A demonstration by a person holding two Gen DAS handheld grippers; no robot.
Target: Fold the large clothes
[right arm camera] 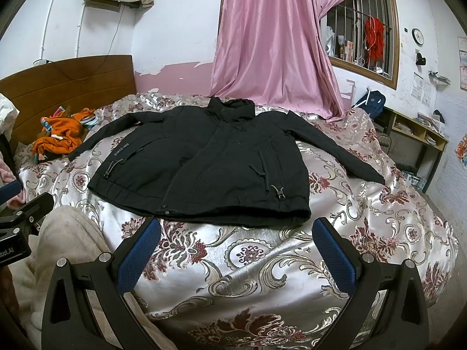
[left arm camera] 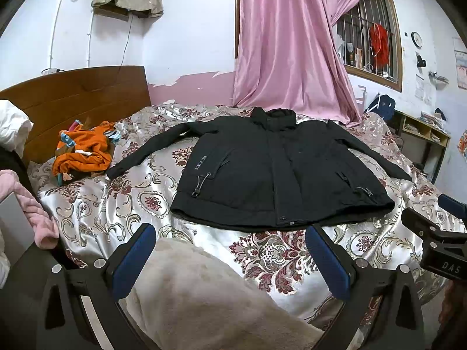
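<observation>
A black jacket (left arm camera: 271, 169) lies flat and front-up on the patterned bedspread (left arm camera: 116, 204), collar away from me, both sleeves spread out to the sides. It also shows in the right wrist view (right arm camera: 210, 160). My left gripper (left arm camera: 230, 259) is open and empty, held above the bed just short of the jacket's hem. My right gripper (right arm camera: 236, 253) is open and empty, also short of the hem, nearer its right corner. The right gripper's body shows at the right edge of the left wrist view (left arm camera: 440, 242).
A pile of orange clothes (left arm camera: 84, 151) lies at the head of the bed by the wooden headboard (left arm camera: 73, 99). A beige fleece blanket (left arm camera: 204, 297) lies on the near edge. A pink curtain (left arm camera: 289, 43) hangs behind the bed. Shelves (left arm camera: 423, 137) stand at right.
</observation>
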